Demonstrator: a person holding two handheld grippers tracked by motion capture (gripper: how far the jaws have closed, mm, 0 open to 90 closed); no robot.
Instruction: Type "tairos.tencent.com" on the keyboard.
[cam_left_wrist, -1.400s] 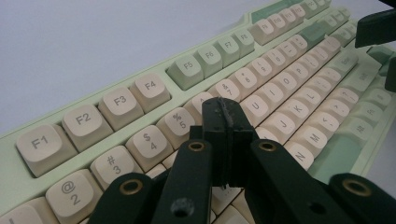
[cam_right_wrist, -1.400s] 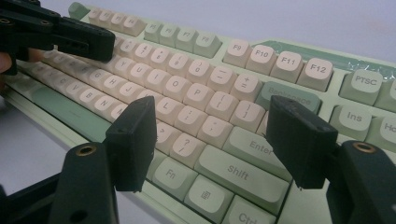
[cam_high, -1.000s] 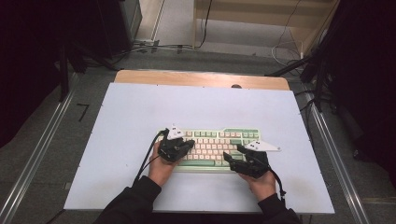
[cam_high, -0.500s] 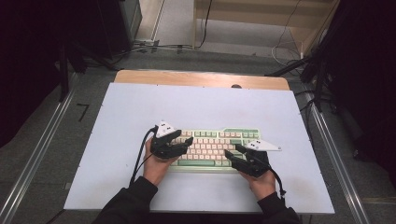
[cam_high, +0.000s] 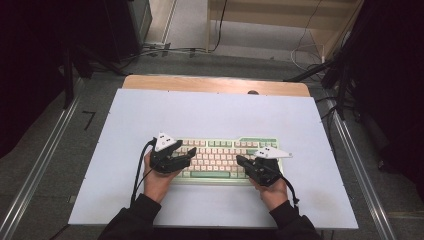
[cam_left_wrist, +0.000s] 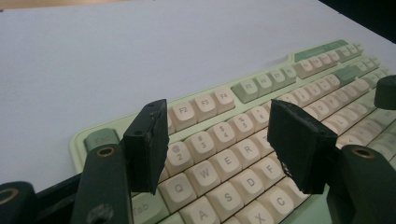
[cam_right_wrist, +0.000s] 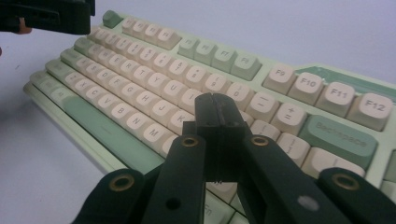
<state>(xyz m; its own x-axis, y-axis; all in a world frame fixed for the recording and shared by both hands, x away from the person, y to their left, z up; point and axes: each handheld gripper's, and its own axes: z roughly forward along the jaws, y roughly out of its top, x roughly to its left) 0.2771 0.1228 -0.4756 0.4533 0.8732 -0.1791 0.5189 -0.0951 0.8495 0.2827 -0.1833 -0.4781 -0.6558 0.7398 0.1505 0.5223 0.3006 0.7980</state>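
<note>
- The bench (cam_high: 210, 120) carries a pale, lavender-white sheet that covers nearly all of its top; a strip of bare wood shows along the far edge.
- The keyboard (cam_high: 227, 150), mint green with cream keys, lies flat on the near half of the bench, its long side running across the sheet, roughly centred between the two hands.
- The left tongs (cam_high: 186, 154) hang over the keyboard's left end, tilted toward the keys. Their jaws have just been opening and now stand well apart. In the left gripper view the left tongs (cam_left_wrist: 219, 140) frame the number and letter rows with nothing gripped between the pads.
- The right tongs (cam_high: 240, 161) sit over the keyboard's right part, near its front edge. Their jaws have just been closing and now meet pad to pad with nothing between them. In the right gripper view the right tongs (cam_right_wrist: 217, 112) have their joined tips just above the keys to the right of the letter block; whether they touch a key cannot be told.
</note>
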